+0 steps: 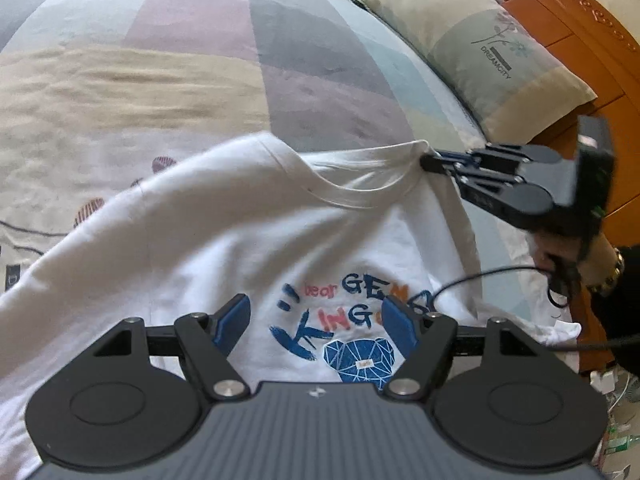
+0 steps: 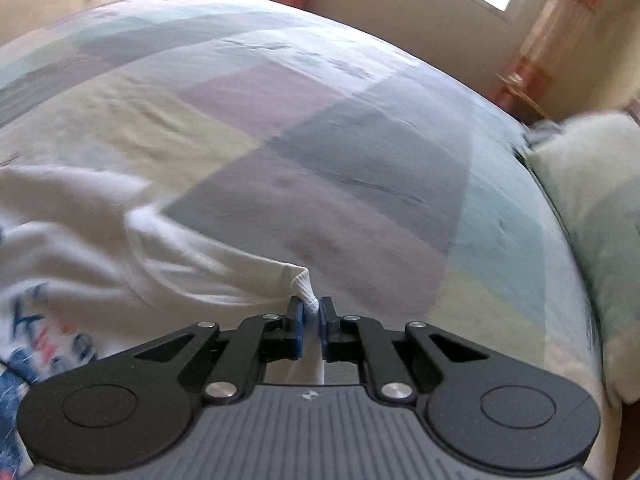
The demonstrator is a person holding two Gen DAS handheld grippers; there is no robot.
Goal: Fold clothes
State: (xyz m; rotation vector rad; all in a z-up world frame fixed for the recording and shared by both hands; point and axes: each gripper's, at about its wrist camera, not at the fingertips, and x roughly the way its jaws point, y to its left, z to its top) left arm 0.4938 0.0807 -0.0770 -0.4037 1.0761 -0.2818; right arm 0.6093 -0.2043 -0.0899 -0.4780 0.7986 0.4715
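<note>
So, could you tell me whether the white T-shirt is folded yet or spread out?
Not folded: the white T-shirt lies loosely spread, print up, on the bed, with the right gripper pinching its collar edge.

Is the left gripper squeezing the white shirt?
No, the left gripper hovers open above the white T-shirt, its blue pads apart with nothing pinched.

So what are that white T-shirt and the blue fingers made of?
The white T-shirt looks like soft matte cotton knit: it drapes, wrinkles, and has a ribbed collar. The blue fingers look like matte rubber or plastic pads on black plastic arms; which one is unclear.
</note>
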